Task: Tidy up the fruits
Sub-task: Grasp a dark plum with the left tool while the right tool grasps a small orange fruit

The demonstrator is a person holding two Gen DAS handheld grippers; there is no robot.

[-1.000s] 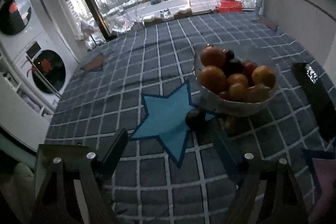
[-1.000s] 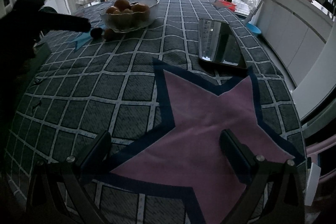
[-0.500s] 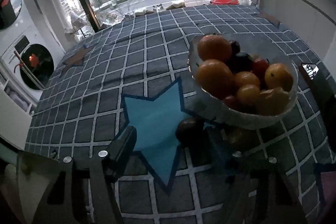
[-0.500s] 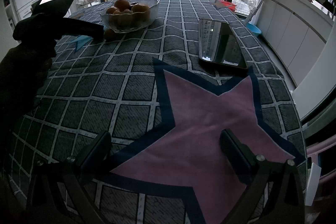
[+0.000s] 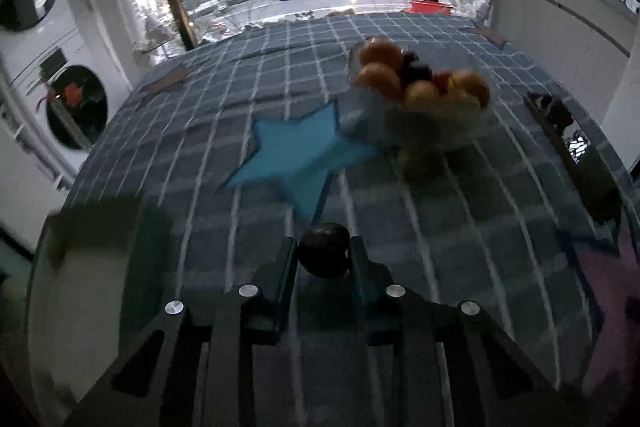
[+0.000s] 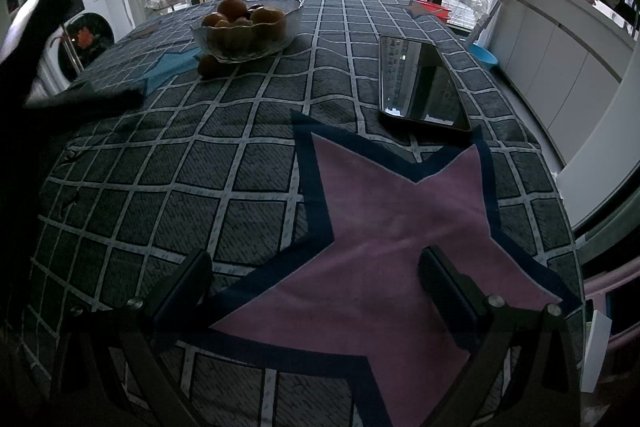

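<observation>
1. A dark round fruit [image 5: 323,250] is seen low in the centre of the left wrist view, clamped between the two fingers of the left gripper [image 5: 323,259], whose jaws are nearly closed on it.
2. A glass bowl [image 5: 440,127] heaped with oranges and darker fruits is found in the upper right of that view, with one brownish fruit [image 5: 414,163] lying on the cloth just beside its base.
3. A blue star patch [image 5: 296,151] is set left of the bowl on the checked tablecloth [image 5: 200,167].
4. The right gripper [image 6: 316,283] is held wide open with nothing between its fingers, above a pink star patch [image 6: 400,227].
5. A phone [image 6: 420,83] lies at the right wrist view's upper right.
</observation>
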